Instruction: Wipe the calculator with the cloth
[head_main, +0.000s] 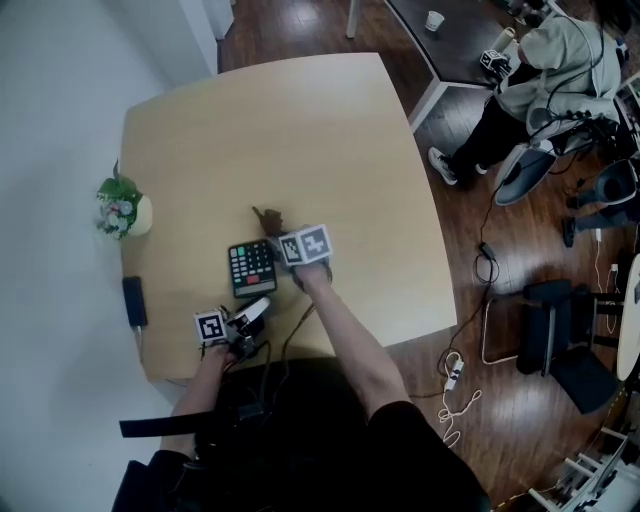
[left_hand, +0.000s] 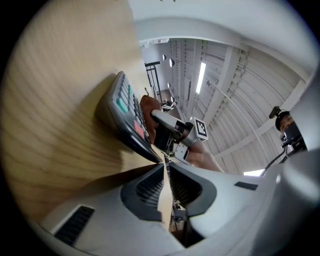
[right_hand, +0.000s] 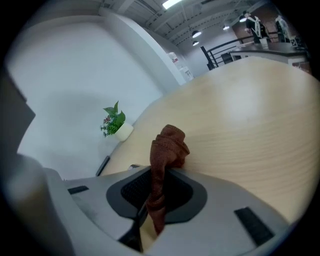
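A calculator (head_main: 252, 267) lies on the table (head_main: 300, 130), with the right gripper (right_hand: 157, 195) grasping a brown cloth (right_hand: 167, 150) at its 1 o'clock, seemingly poised to wipe, and the left gripper (left_hand: 165, 172), clenched empty, at its 6 o'clock, likely bracing it.

The light wooden table (head_main: 300, 130) carries a small potted plant (head_main: 122, 208) at its nine o'clock edge and a flat black device (head_main: 134, 301) at about eight o'clock. Beyond it toward two o'clock, a person (head_main: 545, 70) sits at a dark desk (head_main: 460, 55) bearing a white cup (head_main: 434, 20). A black chair (head_main: 555, 335) stands at four o'clock, a white power strip (head_main: 453, 372) toward five.
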